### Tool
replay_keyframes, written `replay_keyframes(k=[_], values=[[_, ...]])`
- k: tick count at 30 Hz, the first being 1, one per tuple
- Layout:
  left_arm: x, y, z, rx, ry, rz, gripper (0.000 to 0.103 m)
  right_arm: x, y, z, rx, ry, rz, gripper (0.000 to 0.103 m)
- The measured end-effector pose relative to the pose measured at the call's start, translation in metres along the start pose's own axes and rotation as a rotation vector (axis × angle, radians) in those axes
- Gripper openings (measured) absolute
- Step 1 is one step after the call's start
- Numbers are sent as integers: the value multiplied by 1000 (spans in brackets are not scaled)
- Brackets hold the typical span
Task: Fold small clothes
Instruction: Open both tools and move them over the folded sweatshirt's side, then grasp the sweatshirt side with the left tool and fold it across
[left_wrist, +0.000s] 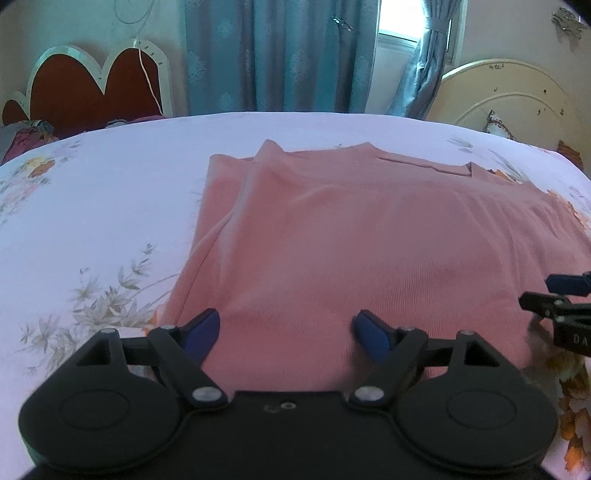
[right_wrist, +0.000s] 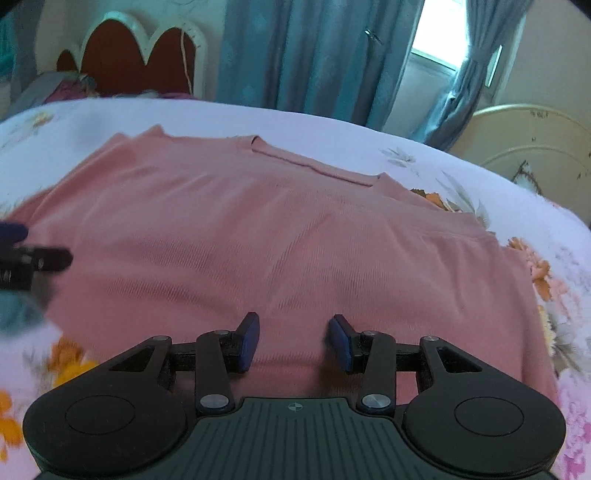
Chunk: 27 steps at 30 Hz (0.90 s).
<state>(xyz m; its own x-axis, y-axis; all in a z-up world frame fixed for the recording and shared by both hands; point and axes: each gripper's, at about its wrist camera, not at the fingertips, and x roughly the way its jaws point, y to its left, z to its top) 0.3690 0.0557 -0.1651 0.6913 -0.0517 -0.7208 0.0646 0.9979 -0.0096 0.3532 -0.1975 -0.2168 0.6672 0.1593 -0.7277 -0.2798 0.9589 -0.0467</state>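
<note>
A pink ribbed garment (left_wrist: 351, 236) lies spread flat on the floral bedsheet, with its left side folded over on itself and its neckline at the far edge; it also shows in the right wrist view (right_wrist: 258, 236). My left gripper (left_wrist: 288, 328) is open and empty, over the garment's near left hem. My right gripper (right_wrist: 293, 341) is open and empty, over the near hem further right. The right gripper's tips show at the right edge of the left wrist view (left_wrist: 554, 295). The left gripper shows blurred at the left edge of the right wrist view (right_wrist: 26, 247).
The bed is covered by a white sheet with flower prints (left_wrist: 92, 221). A red scalloped headboard (left_wrist: 92, 88) and a pile of clothes (left_wrist: 26, 136) are at the far left. Blue curtains (left_wrist: 280, 55) hang behind. A cream round headboard (left_wrist: 509, 99) stands at the far right.
</note>
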Motion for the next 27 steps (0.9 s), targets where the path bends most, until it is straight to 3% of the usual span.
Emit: replay_keyframes(k=[11,18,22,27], values=[[-27,14,-10,-119,99,-84,83,-25,-1,13,96,-6,64,43],[-32,29,-20,-275,171,-146,86,-31,4,25,95,-13,73,43],[-28,34,-25,-350,155,-175,91,-34,3,32,102,-25,65,43],[-15,40,-25,-489,81,-243,98,-23,-3,37,137,-7,46,43]])
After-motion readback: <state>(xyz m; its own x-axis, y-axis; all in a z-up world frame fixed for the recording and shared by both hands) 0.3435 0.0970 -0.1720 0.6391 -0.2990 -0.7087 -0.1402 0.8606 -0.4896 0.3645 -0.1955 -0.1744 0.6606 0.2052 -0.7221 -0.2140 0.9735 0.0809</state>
